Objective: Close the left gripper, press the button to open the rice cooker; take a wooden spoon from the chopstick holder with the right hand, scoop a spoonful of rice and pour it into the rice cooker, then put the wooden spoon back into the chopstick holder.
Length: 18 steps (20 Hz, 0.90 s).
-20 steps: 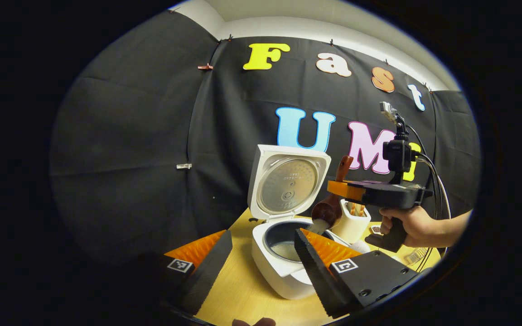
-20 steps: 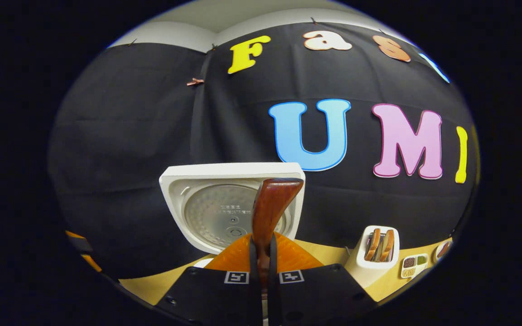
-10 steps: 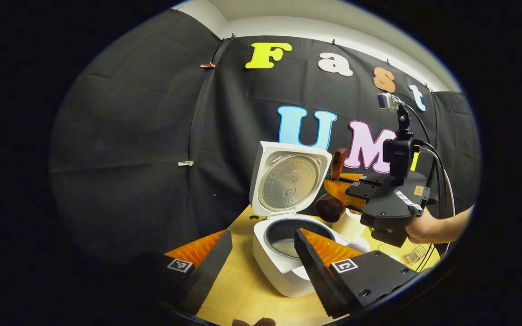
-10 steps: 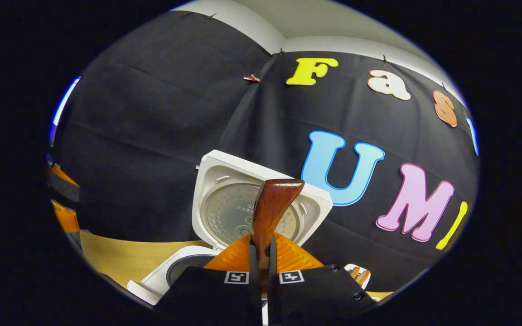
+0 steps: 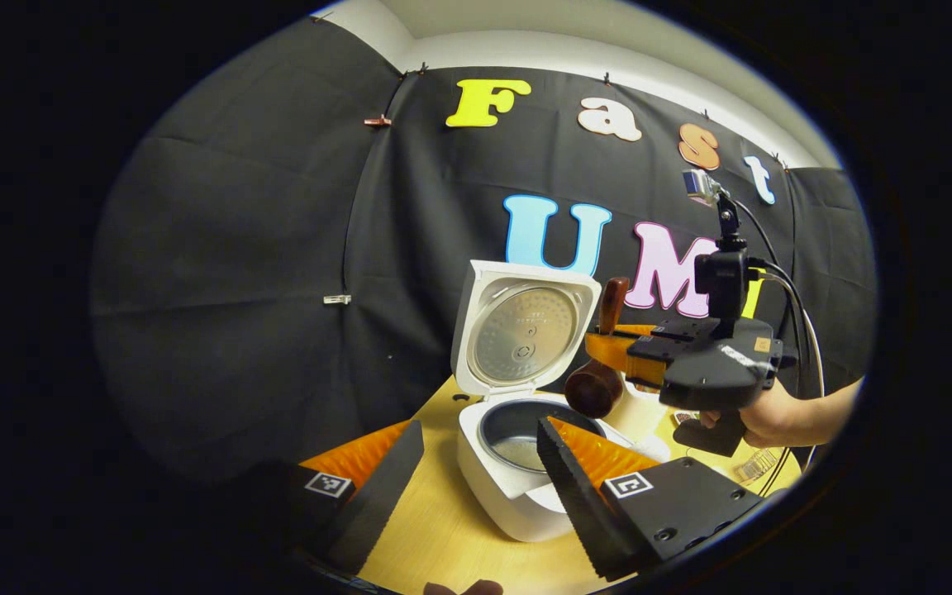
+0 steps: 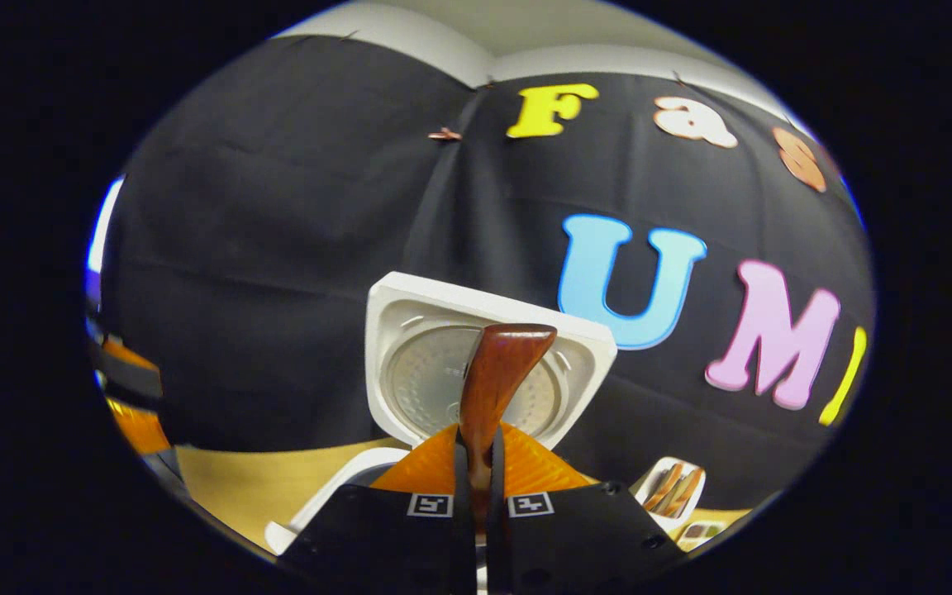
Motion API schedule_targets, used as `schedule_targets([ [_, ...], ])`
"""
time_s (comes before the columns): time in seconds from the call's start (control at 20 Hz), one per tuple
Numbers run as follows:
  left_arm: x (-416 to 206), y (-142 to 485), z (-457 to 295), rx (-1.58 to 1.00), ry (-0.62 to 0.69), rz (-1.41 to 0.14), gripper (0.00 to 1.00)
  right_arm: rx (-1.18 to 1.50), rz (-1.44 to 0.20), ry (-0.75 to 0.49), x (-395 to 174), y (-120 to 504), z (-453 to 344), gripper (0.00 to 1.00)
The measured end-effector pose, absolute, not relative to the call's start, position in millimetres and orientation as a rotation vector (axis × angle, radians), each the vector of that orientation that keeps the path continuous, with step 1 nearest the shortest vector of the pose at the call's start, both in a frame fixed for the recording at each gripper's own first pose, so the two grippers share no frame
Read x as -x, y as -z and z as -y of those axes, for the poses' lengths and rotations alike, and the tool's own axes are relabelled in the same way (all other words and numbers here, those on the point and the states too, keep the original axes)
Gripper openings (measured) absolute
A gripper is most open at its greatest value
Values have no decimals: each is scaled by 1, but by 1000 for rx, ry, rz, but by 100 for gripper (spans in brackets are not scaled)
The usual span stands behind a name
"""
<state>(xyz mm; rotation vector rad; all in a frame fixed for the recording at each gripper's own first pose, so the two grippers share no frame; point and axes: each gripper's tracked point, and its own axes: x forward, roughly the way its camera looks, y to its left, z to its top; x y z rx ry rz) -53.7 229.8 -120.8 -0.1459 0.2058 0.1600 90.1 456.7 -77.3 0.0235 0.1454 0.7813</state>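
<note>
Wooden spoon [image 6: 492, 388] sits clamped by its handle between the two fingers of the right gripper [image 6: 480, 463], both pressing on it; in the left gripper view its dark bowl [image 5: 594, 388] hangs above the cooker [image 5: 517, 471], just over the far right rim of the pot. The cooker's lid [image 5: 525, 330] stands open behind the pot, and pale rice shows at the pot's bottom, so the pour looks done and the return to the holder [image 6: 674, 492], right of the cooker, is what remains. The left gripper [image 5: 476, 450] hovers in front of the cooker, its fingers spread wide and empty. Risks from here: the grip is narrow and far up the handle, so a quick swing could let the spoon pivot or slip. The handle's top sits close before the lid, and a lift toward it could knock the lid. The holder already has utensils in it, so a tilted entry could jam the bowl against them or tip the holder. Whether grains cling to the bowl, I cannot tell.
</note>
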Motion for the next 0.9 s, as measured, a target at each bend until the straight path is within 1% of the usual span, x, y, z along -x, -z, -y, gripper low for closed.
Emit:
schedule_targets([
  [0.25, 55, 115, -225, 137, -161, -197, 95, -372, -291, -707, -106, 64, -431, 9],
  [0.5, 54, 103, -213, 130, -157, -180, 96, -637, -352, -648, -112, 39, -393, 9],
  [0.7, 49, 92, -198, 118, -154, -160, 95, -723, -307, -631, -104, 8, -346, 10],
  [0.9, 42, 82, -176, 108, -138, -148, 95, -788, -259, -597, -96, -10, -273, 9],
])
